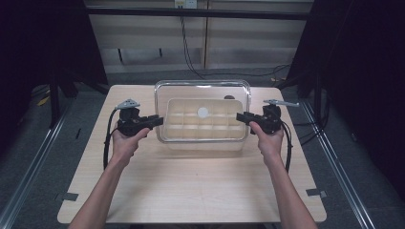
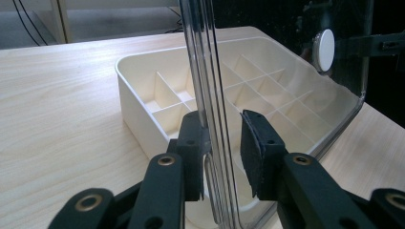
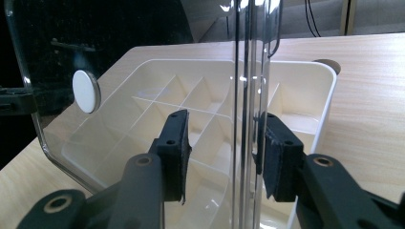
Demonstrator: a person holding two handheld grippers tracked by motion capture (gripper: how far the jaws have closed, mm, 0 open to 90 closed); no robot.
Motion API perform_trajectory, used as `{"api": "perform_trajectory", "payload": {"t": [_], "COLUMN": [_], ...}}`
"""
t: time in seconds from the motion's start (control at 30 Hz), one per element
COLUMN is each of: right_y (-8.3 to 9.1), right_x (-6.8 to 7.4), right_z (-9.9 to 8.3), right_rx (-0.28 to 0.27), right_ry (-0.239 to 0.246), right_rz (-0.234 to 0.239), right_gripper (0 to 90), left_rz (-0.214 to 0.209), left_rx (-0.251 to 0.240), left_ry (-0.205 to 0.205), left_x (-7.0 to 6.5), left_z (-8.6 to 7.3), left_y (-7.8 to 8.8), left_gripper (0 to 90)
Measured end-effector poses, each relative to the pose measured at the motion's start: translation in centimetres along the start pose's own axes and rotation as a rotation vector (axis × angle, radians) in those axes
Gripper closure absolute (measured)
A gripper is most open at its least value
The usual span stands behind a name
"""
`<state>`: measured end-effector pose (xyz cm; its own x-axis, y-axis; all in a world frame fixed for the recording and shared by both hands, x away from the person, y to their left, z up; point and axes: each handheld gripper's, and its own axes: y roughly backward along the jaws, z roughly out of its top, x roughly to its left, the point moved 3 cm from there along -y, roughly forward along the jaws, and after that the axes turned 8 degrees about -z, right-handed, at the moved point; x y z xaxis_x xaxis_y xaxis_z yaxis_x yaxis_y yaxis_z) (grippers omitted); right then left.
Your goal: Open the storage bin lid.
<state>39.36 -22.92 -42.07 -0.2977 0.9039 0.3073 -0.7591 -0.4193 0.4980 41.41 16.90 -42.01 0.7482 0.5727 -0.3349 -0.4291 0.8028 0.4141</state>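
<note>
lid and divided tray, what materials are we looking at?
Clear rectangular lid: looks like rigid glossy transparent plastic; the tray shows through it and its rim carries bright highlights. Cream divided tray: probably moulded opaque plastic, satin finish, thin even walls and rounded corners. White round disc on the lid: material unclear.

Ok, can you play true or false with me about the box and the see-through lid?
1. The cream box is split into lots of little compartments. True.
2. The clear lid has a round white dot on it. True.
3. The compartments are full of toys. False: the ones in view are empty.
4. Just one gripper is at the lid. False: the left gripper and the right gripper each have an end of it between their jaws.
</note>
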Motion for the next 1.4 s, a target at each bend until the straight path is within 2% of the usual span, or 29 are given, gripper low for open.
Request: {"api": "perform_trajectory", "payload": {"t": [0.1,0.23,0.37,0.7,0.73,0.83,0.97,1.13,1.27,1.4], "right_y": [0.1,0.1,0.3,1.2,1.3,1.5,1.9,2.3,3.0,3.5], "right_x": [0.2,0.2,0.2,1.0,1.0,1.1,1.2,1.3,1.7,2.0], "right_z": [-0.3,-1.1,-1.5,-1.9,-1.9,-2.1,-2.0,-2.3,-2.3,-2.3], "right_rx": [-0.005,0.013,0.012,-0.014,-0.016,-0.018,-0.021,-0.017,-0.025,-0.02], "right_ry": [-0.004,-0.008,-0.022,-0.015,-0.011,-0.014,0.007,0.017,0.019,0.023], "right_rz": [0.008,0.023,0.038,0.047,0.051,0.061,0.057,0.065,0.083,0.082], "right_gripper": [58.1,58.3,58.0,58.3,58.3,58.3,58.3,58.9,61.4,61.3], "left_rz": [0.003,0.006,-0.009,-0.017,-0.013,-0.016,-0.027,-0.023,-0.022,-0.026], "left_rx": [-0.018,-0.014,-0.028,-0.017,-0.017,-0.023,-0.01,0.003,0.018,0.014], "left_ry": [-0.001,-0.006,-0.018,-0.041,-0.054,-0.05,-0.063,-0.058,-0.062,-0.066], "left_x": [-0.3,-0.6,-1.2,-1.9,-2.2,-2.4,-2.6,-2.8,-3.0,-3.4], "left_z": [0.0,-0.2,0.0,-0.5,-0.6,-0.7,-1.0,-1.5,-1.8,-2.0], "left_y": [0.4,0.8,1.5,2.6,2.8,3.0,3.1,3.3,3.6,3.9], "left_gripper": [71.3,71.7,72.7,72.8,72.8,72.8,73.0,73.0,72.9,72.9]}}
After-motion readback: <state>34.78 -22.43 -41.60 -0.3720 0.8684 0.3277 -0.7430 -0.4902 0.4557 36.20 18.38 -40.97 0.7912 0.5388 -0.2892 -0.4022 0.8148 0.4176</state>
